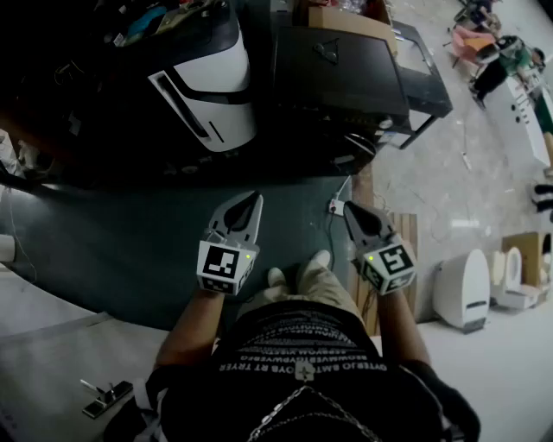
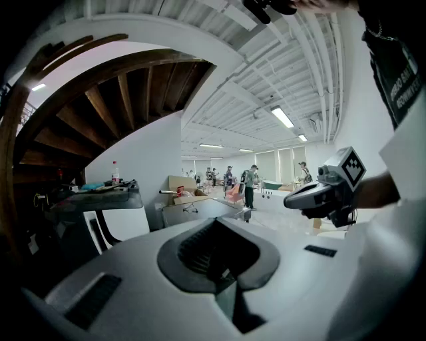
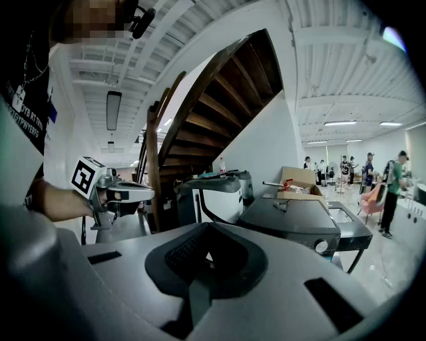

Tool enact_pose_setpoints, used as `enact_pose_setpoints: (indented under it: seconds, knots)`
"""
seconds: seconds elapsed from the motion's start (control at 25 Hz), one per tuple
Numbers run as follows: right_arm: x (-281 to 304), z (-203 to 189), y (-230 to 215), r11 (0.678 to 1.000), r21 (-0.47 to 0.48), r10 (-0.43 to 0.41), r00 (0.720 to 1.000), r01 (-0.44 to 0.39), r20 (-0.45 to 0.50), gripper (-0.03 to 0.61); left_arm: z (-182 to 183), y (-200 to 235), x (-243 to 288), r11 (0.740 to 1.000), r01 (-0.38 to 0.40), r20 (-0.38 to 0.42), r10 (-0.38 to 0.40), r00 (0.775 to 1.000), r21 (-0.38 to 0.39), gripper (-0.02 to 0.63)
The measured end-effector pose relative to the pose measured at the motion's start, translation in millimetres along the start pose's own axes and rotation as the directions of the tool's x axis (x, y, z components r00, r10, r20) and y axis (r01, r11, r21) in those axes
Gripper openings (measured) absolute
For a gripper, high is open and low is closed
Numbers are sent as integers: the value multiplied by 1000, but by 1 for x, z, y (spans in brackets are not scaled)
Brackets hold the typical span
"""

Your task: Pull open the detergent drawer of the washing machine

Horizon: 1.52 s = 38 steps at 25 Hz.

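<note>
1. Below the head camera, a person in a black printed shirt (image 1: 302, 363) stands on a dark grey floor (image 1: 121, 250). They hold a gripper in each hand, level with each other and apart.
2. The left gripper (image 1: 251, 202) is a pale grey hand tool with a cube of square markers at its back. Its jaws are pressed together with nothing between them, and it points ahead and slightly down.
3. The right gripper (image 1: 351, 209) is built the same. Its jaws are also pressed together and hold nothing, and it tilts the same way.
4. A dark grey washing machine (image 1: 346, 73) with a round silver knob on its front panel stands ahead and a little to the right. It is well apart from both grippers, and neither touches it.
5. The detergent drawer cannot be picked out on that front panel in any view.
6. A brown cardboard box (image 1: 350, 19) sits on top of the washing machine, towards its back.
7. A rounded white-and-black appliance (image 1: 212, 99) stands just beside the washing machine on its left, ahead of the left gripper.
8. A dark wooden staircase (image 3: 219, 120) curves up behind both machines.
9. White toilets (image 1: 462, 289) stand on the pale floor to the person's right.
10. Several people (image 2: 251, 185) stand far off in the bright hall.
</note>
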State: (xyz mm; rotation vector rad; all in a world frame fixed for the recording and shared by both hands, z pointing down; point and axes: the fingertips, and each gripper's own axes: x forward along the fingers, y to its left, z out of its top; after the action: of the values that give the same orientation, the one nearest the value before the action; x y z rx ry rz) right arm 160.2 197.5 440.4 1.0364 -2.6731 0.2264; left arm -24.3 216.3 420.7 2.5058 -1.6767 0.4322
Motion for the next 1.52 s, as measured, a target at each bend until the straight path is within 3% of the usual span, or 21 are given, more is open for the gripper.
enact_pose_setpoints:
  seconds: [0.64,0.72,1.04,1.52]
  knots:
    - [10,9,16,1000,25,18,999,-19,35,2,3,16,-15,1000,-4,42,3,999,15,5]
    - [10,10,17,999,32,7,1000,-7,24,2,1,18,-17,1000,-2,50,3,999,-11,5]
    - [15,11,21,999,32,-25,1000,25,10,2,-5,28,-19,1000,18,39,-18,999,4,5]
    - [32,4,-9,994,109,-15,1000,17,-15,2,-2,38,16,999,32,28,-32,999,-4,5]
